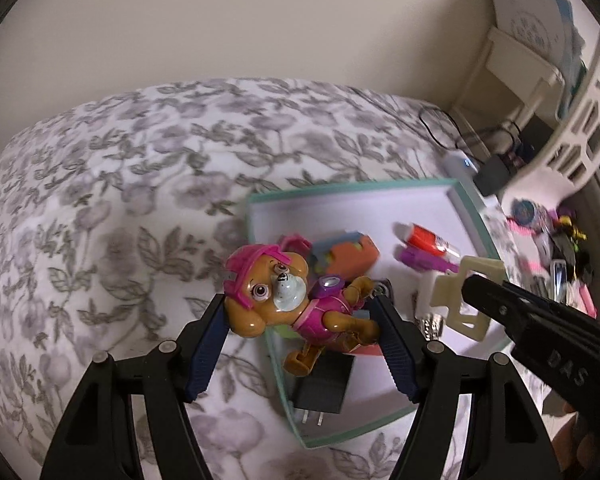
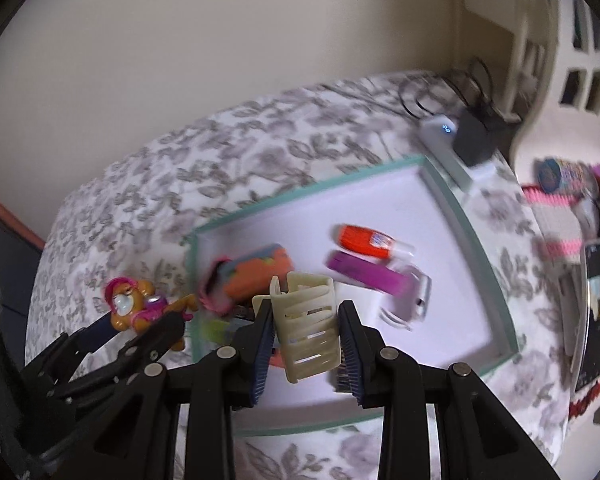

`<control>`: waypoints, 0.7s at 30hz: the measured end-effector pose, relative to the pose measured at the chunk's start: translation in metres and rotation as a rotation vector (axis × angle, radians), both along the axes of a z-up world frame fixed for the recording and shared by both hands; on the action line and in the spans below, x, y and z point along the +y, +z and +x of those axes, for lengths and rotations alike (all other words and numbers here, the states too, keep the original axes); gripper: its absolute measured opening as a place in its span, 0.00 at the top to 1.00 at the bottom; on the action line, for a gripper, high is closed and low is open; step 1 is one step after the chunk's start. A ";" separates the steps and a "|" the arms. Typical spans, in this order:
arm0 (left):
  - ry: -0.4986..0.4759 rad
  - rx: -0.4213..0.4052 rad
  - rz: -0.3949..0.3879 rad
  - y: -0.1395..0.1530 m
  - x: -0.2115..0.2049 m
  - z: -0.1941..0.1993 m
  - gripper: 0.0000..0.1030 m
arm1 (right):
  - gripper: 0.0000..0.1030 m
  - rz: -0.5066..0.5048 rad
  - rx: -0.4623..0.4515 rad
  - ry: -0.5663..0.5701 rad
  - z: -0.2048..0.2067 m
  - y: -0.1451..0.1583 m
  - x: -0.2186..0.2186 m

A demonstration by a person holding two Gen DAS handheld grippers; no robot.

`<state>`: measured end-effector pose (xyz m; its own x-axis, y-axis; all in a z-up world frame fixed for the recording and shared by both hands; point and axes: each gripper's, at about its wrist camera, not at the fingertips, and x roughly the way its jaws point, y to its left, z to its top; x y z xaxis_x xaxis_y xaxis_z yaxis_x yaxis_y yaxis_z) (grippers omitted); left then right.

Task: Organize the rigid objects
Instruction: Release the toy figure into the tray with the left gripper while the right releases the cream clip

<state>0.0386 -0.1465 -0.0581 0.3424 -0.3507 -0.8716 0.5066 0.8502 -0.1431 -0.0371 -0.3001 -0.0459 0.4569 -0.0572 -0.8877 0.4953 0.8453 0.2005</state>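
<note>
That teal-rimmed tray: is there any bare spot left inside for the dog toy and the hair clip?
Yes. The tray is bare along its far wall, behind the orange glue bottle and purple tube, and in its near right corner. The near left side is crowded, around the orange block and black plug.

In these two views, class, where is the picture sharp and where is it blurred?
Left wrist view: the toy puppy is sharp, the laundry basket smeared. Right wrist view: the hair claw clip is fairly crisp, the tray and glue tube motion-blurred.
</note>
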 end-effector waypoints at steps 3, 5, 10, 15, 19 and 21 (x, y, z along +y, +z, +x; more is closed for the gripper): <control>-0.026 0.018 0.001 -0.005 -0.007 -0.005 0.29 | 0.67 0.008 0.011 -0.011 -0.002 -0.005 -0.006; -0.040 0.025 0.001 -0.008 -0.011 -0.007 0.29 | 0.67 0.005 0.017 -0.010 -0.002 -0.006 -0.007; -0.081 0.028 0.021 -0.016 -0.023 -0.015 0.29 | 0.67 0.005 0.034 0.001 0.001 -0.010 -0.007; -0.099 0.010 0.041 -0.017 -0.028 -0.018 0.29 | 0.67 0.004 0.047 0.008 0.003 -0.013 -0.007; -0.093 0.020 0.042 -0.019 -0.027 -0.017 0.29 | 0.67 0.011 0.052 0.013 0.004 -0.015 -0.007; -0.083 0.023 0.039 -0.019 -0.025 -0.015 0.29 | 0.66 0.008 0.053 0.016 0.004 -0.016 -0.006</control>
<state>0.0238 -0.1718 -0.0772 0.2930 -0.3426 -0.8926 0.5729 0.8104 -0.1230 -0.0326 -0.3062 -0.0615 0.4103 -0.0429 -0.9110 0.4919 0.8515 0.1815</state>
